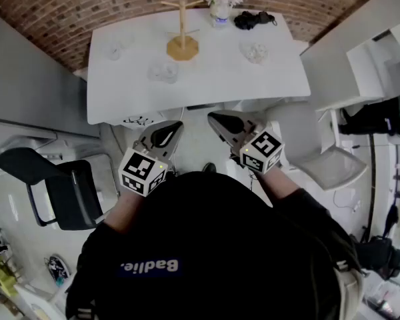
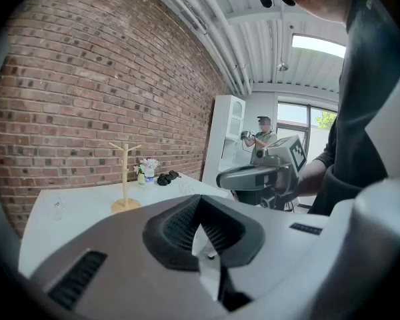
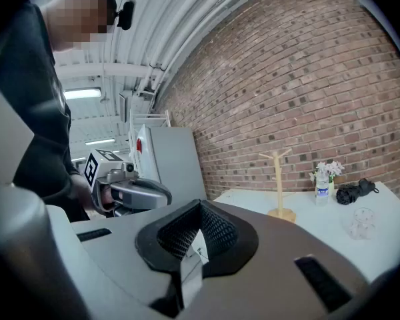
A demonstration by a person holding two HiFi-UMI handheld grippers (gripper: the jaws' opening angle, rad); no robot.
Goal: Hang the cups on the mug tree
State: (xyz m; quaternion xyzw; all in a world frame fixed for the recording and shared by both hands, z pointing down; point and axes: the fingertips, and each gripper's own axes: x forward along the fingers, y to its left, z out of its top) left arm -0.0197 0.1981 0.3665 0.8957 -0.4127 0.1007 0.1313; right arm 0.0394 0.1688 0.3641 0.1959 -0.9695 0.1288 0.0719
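**Head view: task not yet begun.** The mug tree (image 1: 182, 35), a pale wooden post with short upturned pegs on a flat base, stands upright toward the far edge of the white surface (image 1: 120, 99). Every peg is bare.

Three cups can be made out. They are clear glass, faint against the white top, and each rests on the surface apart from the tree:
- the first cup (image 1: 113, 51) is at about 9 o'clock from the tree's base;
- the second cup (image 1: 163, 71) is at 7 o'clock and nearest the tree;
- the third cup (image 1: 255, 52) is at about 3 o'clock.

Which way their handles point cannot be told.

A vase of flowers (image 1: 220, 7) and a dark bundle (image 1: 253, 20) sit at about 2 o'clock from the tree, by the far edge.

The left claw (image 2: 203, 229) and the right claw (image 3: 197, 235) are held side by side off the near edge of the surface, at 6 o'clock from the tree. Each is closed fully, with nothing between the jaws.

Judged progress: no cup is hung. All three are left to be gripped, carried and hooked over a peg.
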